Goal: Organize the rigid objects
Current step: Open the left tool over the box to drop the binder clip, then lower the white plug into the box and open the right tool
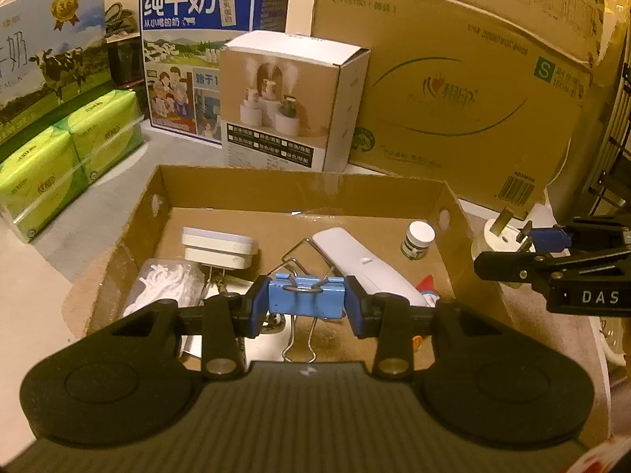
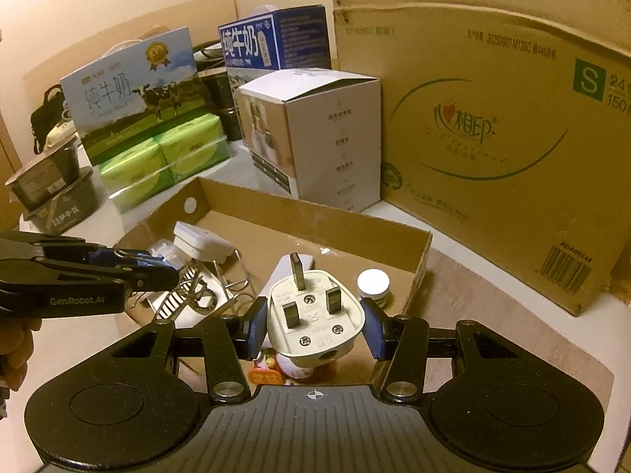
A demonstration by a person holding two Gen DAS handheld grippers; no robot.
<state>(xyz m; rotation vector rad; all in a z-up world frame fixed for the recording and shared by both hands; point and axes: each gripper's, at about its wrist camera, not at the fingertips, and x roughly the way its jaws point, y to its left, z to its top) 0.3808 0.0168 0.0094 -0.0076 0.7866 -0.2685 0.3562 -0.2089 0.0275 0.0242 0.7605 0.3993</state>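
My left gripper point(image 1: 307, 299) is shut on a blue binder clip point(image 1: 305, 295), held above the open cardboard tray point(image 1: 252, 185); its wire handles stick out fore and aft. My right gripper point(image 2: 313, 325) is shut on a white three-pin plug point(image 2: 313, 315), prongs facing up, over the tray's near right part. In the left wrist view the plug point(image 1: 503, 236) and right gripper point(image 1: 552, 252) hang just past the tray's right wall. Inside the tray lie a white adapter point(image 1: 219, 246), a white remote point(image 1: 363, 264), a small white-capped jar point(image 1: 418, 238), a bag of white pieces point(image 1: 165, 283) and another wire clip point(image 2: 232, 276).
Behind the tray stand a white product box point(image 1: 284, 98), a blue milk carton box point(image 1: 193, 39), green tissue packs point(image 1: 67, 149) and a large cardboard carton point(image 1: 473, 90). Dark bowls point(image 2: 51, 185) sit at far left in the right wrist view. A hand point(image 2: 15, 347) holds the left gripper.
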